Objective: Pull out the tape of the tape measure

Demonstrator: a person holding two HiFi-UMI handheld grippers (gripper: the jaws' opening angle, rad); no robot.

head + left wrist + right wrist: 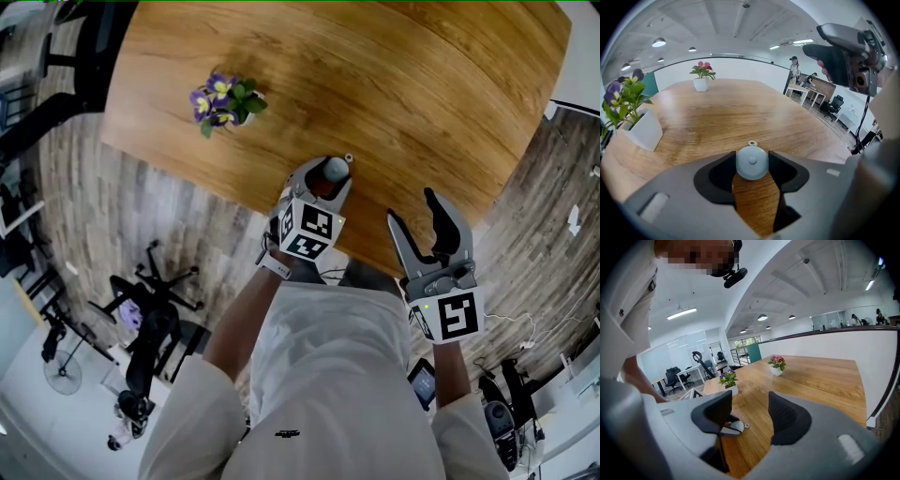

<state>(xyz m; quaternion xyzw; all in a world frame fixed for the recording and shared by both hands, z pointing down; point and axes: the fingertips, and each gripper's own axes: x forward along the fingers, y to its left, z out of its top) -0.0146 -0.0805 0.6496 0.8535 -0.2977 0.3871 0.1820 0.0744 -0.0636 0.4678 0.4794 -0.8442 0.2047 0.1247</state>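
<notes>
A small round grey tape measure [336, 169] lies on the wooden table [403, 84] near its front edge, with a little ring tab [349, 158] at its far side. My left gripper [327, 175] is shut on it; in the left gripper view both dark pads touch the sides of the tape measure [752, 162], and the ring tab [752, 143] lies just beyond. My right gripper [412, 207] hovers to the right of it, open and empty. In the right gripper view the open right gripper [750, 413] looks toward the tape measure [736, 426] at lower left.
A white pot of purple flowers [225, 101] stands on the table left of my left gripper. A second pot with pink flowers [702, 77] sits at the far end. The table's front edge runs right under both grippers. Office chairs [155, 309] stand on the floor below.
</notes>
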